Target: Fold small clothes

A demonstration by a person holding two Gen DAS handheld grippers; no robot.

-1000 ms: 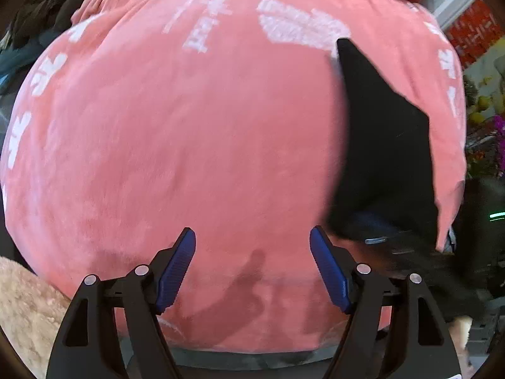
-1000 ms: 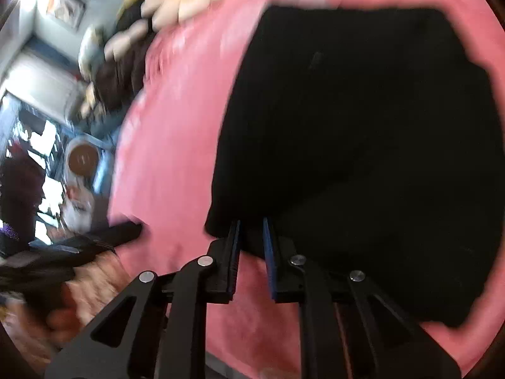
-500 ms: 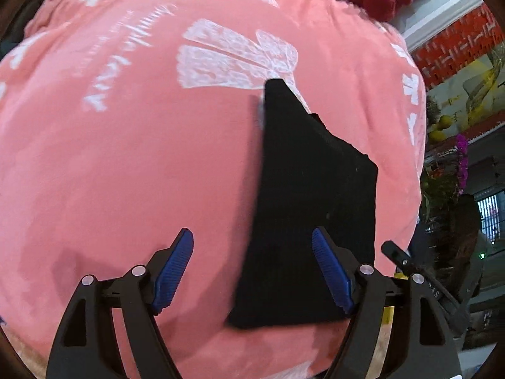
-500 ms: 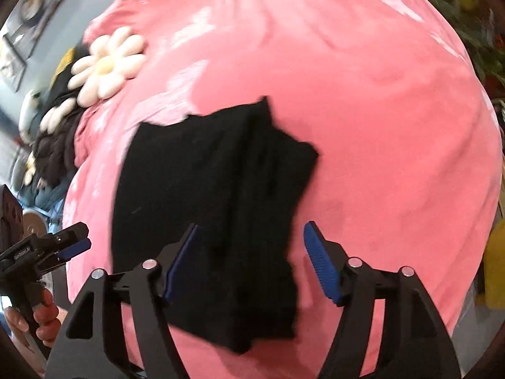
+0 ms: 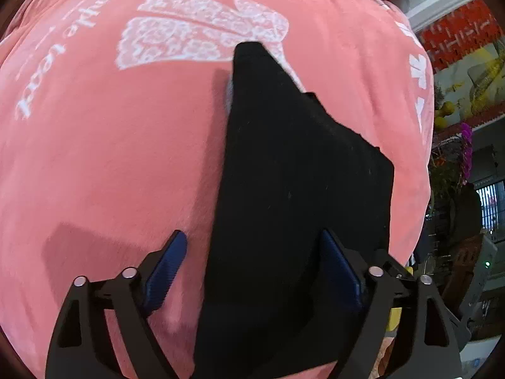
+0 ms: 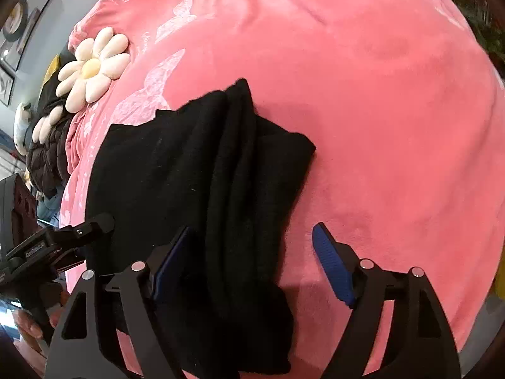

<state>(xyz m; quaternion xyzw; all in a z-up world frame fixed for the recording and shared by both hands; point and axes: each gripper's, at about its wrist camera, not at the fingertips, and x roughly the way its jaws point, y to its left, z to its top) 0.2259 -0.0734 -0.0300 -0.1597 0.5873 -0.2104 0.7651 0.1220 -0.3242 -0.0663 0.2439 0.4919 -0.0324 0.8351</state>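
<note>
Garment: the black knit garment (image 5: 300, 195) lies partly folded on the pink fleece blanket (image 5: 110, 158), near its front edge; from the right wrist view you see several lengthwise folds stacked along its middle (image 6: 233, 170), with a rumpled end nearest you.

Left gripper: your left gripper (image 5: 252, 271) is spread wide and holds nothing; the near end of the garment sits between its blue pads (image 5: 165, 268), apparently without contact (the right-hand pad is half lost against the black cloth).

Right gripper: your right gripper (image 6: 252, 262) is also wide open and empty, straddling the folded ridge, one pad over the cloth and the other over bare blanket.

Step in hand: I judge you are between folds, choosing the next pinch.

How to do it well: take both near corners at once, catching every layer, so the stacked folds do not slide apart when you lift.

Pinch depth: go in past the hem, not just its lip; knit stretches and slips.

Fold line: carry the near end straight towards the far point (image 5: 249, 50), keeping both grippers level.

Risk: the fleece may grab the knit and drag it askew, so lift clear before moving forward.

Surroundings: the daisy-shaped cushion (image 6: 93, 68) sits well apart, at the blanket's far side.
</note>
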